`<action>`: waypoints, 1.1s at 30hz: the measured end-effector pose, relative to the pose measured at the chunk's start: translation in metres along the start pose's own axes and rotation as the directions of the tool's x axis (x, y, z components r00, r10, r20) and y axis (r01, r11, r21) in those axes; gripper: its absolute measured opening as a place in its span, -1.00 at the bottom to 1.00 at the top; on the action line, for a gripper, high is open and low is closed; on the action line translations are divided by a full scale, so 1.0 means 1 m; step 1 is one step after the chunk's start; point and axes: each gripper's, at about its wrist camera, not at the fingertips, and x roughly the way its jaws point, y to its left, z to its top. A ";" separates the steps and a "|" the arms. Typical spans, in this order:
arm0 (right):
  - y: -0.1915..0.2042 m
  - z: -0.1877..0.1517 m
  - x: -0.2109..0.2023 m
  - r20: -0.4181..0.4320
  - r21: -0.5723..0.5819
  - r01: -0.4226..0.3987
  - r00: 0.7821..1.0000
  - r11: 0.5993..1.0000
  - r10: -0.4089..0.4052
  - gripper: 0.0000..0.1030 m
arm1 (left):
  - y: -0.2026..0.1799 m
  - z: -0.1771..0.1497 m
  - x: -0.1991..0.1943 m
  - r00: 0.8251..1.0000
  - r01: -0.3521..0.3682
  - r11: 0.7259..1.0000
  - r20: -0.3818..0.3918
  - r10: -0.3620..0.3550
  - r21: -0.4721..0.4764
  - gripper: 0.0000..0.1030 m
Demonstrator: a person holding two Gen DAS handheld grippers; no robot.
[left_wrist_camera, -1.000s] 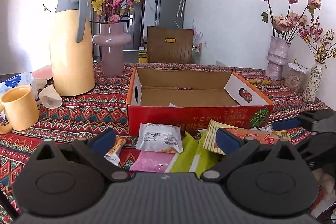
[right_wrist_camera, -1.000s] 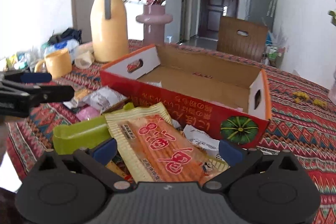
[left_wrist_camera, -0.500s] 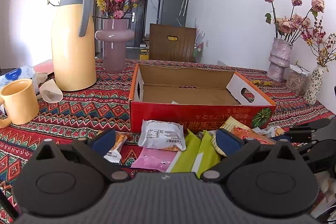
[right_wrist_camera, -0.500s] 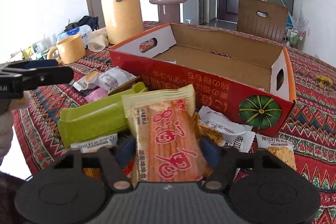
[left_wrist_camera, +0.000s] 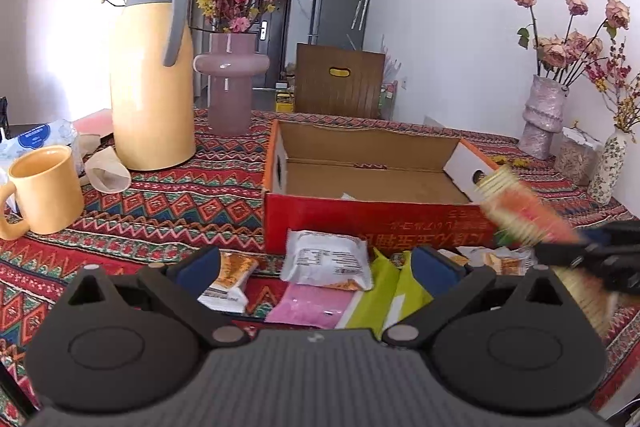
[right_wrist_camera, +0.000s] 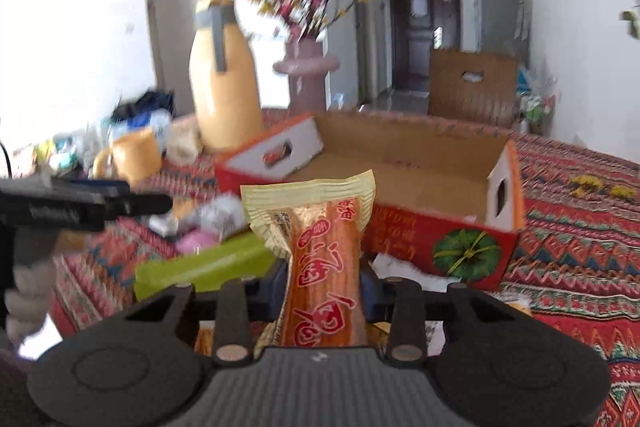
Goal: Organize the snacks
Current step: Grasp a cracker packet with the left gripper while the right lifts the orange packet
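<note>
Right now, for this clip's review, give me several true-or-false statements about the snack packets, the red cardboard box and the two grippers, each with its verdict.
1. The right gripper is clamped on an orange-and-yellow snack packet. True; its jaws have just been closing onto it.
2. The left gripper holds the white snack packet. False: its jaws stand open and empty, and that packet lies on the patterned tablecloth.
3. The red cardboard box is nearly empty. True.
4. The lime-green packet lies inside the box. False: it lies on the tablecloth in front of it.
5. The yellow mug stands inside the box. False: it stands on the tablecloth, away from the box.
</note>
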 end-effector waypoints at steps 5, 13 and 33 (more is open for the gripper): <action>-0.011 0.000 -0.022 0.092 0.085 0.060 0.993 0.995 -0.067 -0.32 | 0.012 0.003 0.006 0.999 -0.049 0.999 -0.008 0.049 0.011 1.00; -0.039 -0.018 -0.032 0.103 0.220 0.171 0.975 0.960 -0.197 -0.32 | 0.043 0.007 0.034 0.982 -0.170 0.985 -0.080 0.172 0.033 1.00; -0.065 -0.030 -0.034 0.076 0.299 0.249 0.956 0.921 -0.284 -0.32 | 0.060 0.003 0.105 0.954 -0.130 0.991 -0.269 0.132 0.025 -0.06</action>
